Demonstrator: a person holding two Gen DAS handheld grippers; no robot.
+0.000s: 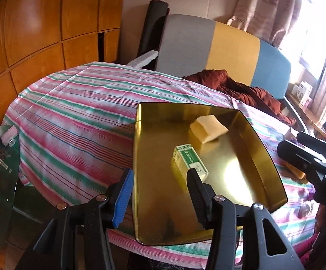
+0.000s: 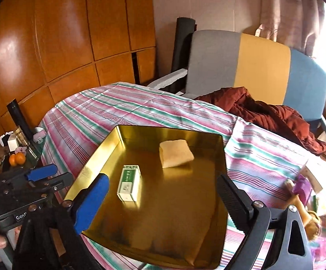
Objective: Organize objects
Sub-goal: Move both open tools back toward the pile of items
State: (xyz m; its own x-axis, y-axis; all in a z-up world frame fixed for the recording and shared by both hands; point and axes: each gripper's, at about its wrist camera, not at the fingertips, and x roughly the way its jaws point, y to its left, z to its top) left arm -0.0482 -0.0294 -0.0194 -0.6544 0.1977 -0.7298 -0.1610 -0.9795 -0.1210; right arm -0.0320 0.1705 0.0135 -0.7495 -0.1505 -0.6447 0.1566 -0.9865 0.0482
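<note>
A shiny gold metal tray point(image 1: 259, 157) point(image 2: 91, 166) lies on the striped tablecloth. In it sit a green-and-white small box point(image 1: 185, 157) point(image 2: 130, 185) and a pale yellow sponge block point(image 1: 208, 128) point(image 2: 176, 150). My left gripper point(image 1: 160, 183) is open and empty, hovering over the tray's near left part, just short of the box. My right gripper point(image 2: 163, 190) is open and empty above the tray's near side; its body shows at the right edge of the left wrist view point(image 1: 311, 157). A doll in purple point(image 2: 307, 204) lies on the cloth at right.
The striped cloth point(image 1: 73, 117) covers a round table. A rust-red quilted garment point(image 2: 271, 110) lies on a grey, yellow and blue chair point(image 2: 262, 67) behind. A glass side table with oranges point(image 2: 16, 159) and bottles stands at left. Wooden cabinets line the wall.
</note>
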